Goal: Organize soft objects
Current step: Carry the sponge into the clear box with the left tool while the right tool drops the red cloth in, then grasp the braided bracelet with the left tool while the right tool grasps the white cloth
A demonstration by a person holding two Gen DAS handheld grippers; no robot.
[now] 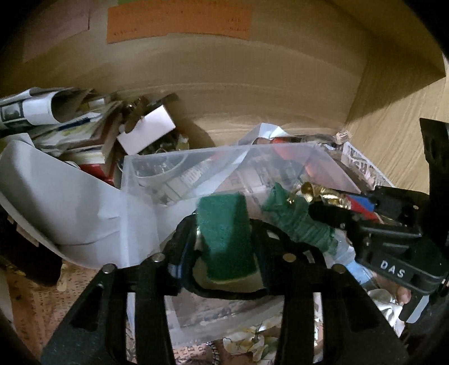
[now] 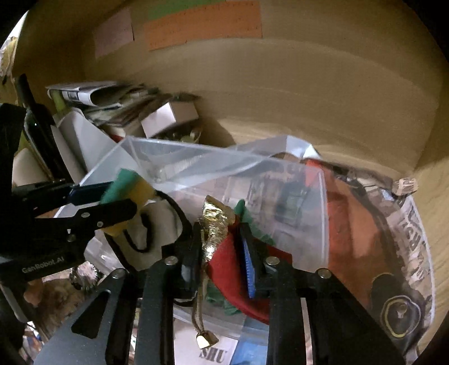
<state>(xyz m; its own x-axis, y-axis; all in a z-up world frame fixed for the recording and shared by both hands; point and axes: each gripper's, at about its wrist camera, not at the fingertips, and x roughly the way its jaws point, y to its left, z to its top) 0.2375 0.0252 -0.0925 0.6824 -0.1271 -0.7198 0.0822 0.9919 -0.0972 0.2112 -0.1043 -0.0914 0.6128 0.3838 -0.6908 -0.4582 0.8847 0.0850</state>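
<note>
A: Nearest, left wrist view. The left gripper (image 1: 224,238) has its black jaws pinching a sponge (image 1: 226,235), a blocky slab with a coarse dark-green scouring face over a pale yellow foam body. A cream cloth pouch edged with black cord (image 1: 224,283) lies just under it.

B: From the right wrist view the same sponge (image 2: 126,188) shows green on top and yellow below, held at the rim of the clear plastic bin (image 2: 196,157).

A: And the right gripper (image 2: 224,250)?

B: Jaws pressed onto a soft bundle: red felt-like cloth (image 2: 227,269) with crinkled gold foil fabric (image 2: 214,224) and a fringe of green cloth. One finger carries a ribbed blue pad (image 2: 249,269). A cord with a small gold bell (image 2: 206,341) hangs below.

A: From my side that bundle reads as wrinkled green fabric (image 1: 297,221) with gold bits, over the bin's interior.

B: Bin walls are smooth, translucent, straight-edged. Printed paper shows through them.

A: Farther left, a curled white sheet (image 1: 70,202), then a messy stack of papers and booklets (image 1: 64,120) with a small white box (image 1: 146,130).

B: Right of the bin, a crumpled glossy printed bag (image 2: 404,252). Behind everything, a matte brown cardboard wall (image 2: 308,84) bearing an orange paper label (image 2: 204,25).
</note>
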